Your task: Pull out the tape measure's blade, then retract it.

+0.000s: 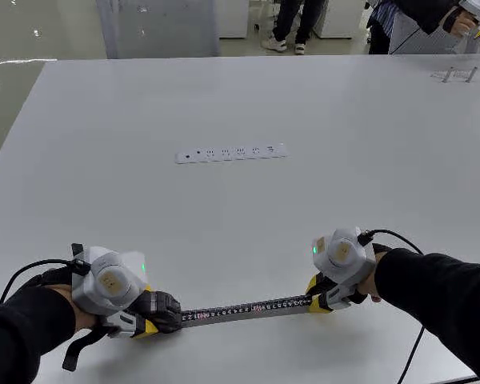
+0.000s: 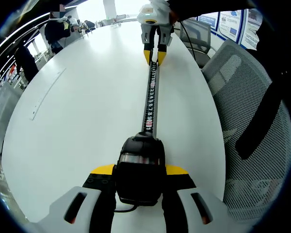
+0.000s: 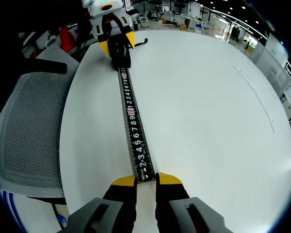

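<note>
Jaws of left gripper (image 1: 152,314) clamp tape measure (image 2: 141,162); right gripper (image 3: 146,180) seemingly pinches blade (image 3: 132,121).

tape measure case (image 2: 140,167): black | blade (image 3: 134,131): drawn out, straight, level, numerals up

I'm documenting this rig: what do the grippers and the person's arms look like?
The left gripper and right gripper each have a rounded light-grey body, yellow-tipped jaws, a green light and a black cable. The person wears black sleeves.

A power strip (image 1: 232,152) lies on the white table (image 1: 360,184).
</note>
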Demonstrator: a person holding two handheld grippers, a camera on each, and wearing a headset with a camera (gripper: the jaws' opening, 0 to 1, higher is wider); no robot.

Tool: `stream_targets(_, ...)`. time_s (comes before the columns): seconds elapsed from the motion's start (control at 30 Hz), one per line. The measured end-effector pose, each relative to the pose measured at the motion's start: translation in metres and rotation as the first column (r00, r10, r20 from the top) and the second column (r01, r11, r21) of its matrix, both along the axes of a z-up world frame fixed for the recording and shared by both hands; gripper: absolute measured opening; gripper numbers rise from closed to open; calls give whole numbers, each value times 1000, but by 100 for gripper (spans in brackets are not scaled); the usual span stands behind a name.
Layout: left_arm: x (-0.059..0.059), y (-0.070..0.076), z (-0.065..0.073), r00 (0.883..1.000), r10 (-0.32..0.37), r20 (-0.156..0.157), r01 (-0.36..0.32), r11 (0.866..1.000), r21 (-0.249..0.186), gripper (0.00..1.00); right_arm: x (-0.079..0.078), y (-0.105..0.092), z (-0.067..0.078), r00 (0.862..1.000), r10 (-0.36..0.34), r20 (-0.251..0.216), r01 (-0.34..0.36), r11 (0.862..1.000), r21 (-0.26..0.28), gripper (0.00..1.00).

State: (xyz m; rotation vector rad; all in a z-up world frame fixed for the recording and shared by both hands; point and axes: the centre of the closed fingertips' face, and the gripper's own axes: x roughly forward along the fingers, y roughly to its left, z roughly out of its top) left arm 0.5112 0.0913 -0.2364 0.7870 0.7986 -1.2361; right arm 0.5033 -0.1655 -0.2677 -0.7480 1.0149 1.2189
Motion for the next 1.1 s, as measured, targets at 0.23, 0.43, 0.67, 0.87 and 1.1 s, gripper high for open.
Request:
stream_targets(0.23, 1, 0, 0, 1000, 5, -3, -5, 1000, -5, 31, 0, 0, -1, 1000, 14, -9, -14, 999, -34, 11)
stream_targets(0.43, 1, 0, -1, 1000, 7, -6, -8, 1000, -8, 31, 0, 0, -2, 999, 41, 12, -41, 998, -43, 11)
stream_targets(0.67, 2, 0, -1, 1000, 13, -13, -13, 1000, -7, 31, -1, 1, -1, 995, 96, 20, -94, 993, -76, 12)
stream_targets(0.87, 2, 0, -1, 1000, 2, -28, -1, 999, 34, 32, 0, 0, -1, 995, 93, 20, -91, 993, -73, 12)
stream_targets(1.1, 0, 1, -4, 997, -62, -43, 66, 993, 93, 33, 1, 0, -1, 997, 71, 23, -70, 997, -39, 12)
